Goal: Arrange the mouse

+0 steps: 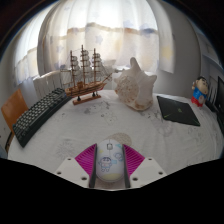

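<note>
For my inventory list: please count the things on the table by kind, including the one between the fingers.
Mouse, between the pink-padded fingers: 1
Keyboard: 1
Model ship: 1
Seashell: 1
Black mouse pad: 1
Small figure: 1
Total: 6

mouse (111, 163) gripped between jaws | keyboard (38, 112) beyond | ship model (86, 72) behind
</note>
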{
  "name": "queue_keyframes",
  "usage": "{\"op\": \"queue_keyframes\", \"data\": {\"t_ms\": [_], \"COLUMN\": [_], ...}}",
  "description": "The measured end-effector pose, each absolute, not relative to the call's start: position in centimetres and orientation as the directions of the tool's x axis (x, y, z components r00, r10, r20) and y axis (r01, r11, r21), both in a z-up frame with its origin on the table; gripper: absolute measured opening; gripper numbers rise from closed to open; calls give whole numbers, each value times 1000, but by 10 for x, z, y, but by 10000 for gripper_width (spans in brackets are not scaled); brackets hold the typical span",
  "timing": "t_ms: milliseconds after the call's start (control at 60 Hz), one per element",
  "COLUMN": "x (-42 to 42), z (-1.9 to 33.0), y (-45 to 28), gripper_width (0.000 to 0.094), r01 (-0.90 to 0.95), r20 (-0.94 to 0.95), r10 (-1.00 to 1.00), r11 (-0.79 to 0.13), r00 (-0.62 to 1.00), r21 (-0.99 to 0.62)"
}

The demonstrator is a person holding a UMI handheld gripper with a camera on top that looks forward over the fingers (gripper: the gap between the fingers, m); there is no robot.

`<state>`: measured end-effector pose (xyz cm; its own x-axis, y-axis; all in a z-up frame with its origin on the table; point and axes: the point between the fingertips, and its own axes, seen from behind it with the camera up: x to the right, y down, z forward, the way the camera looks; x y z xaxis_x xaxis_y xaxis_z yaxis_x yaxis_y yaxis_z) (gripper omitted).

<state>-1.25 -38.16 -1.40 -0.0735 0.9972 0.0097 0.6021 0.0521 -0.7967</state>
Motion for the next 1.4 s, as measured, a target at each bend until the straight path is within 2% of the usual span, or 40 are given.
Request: {"op": "queue_keyframes", "data": {"t_ms": [167,250,433,550,617,683,767,867,1000,1100,1183,1250,1283,1333,1367,1400], "x": [-13,-13,-31,-61,-83,-107,-142,-178,-210,-219,-221,-220,-218,-212,-205,-198], "z": [-12,3,92,149,172,181,167,120,46,8,-7,-16,-18,-15,-9,1], "y": [-376,-370,-323,-262,-218,-173,-128,-81,-58,-49,-43,-36,-35,-43,-44,-41], "gripper_width": [353,351,351,351,350,349,348,351,350,353,369,429,573,878,822,824], "r01": [616,613,551,501,470,452,447,495,561,595,604,619,628,636,642,640], "r20": [15,11,5,49,78,88,74,89,47,35,26,17,14,-21,-38,-35], "r10": [999,1000,999,997,994,991,992,991,997,998,998,997,997,999,998,998], "r11": [36,16,-14,14,33,34,20,29,8,0,-11,-31,-34,-46,-58,-57], "r00": [-39,-12,34,57,76,99,104,99,55,47,53,71,70,47,46,47], "r21": [-787,-790,-834,-865,-882,-891,-894,-869,-828,-804,-797,-785,-778,-770,-765,-767]}}
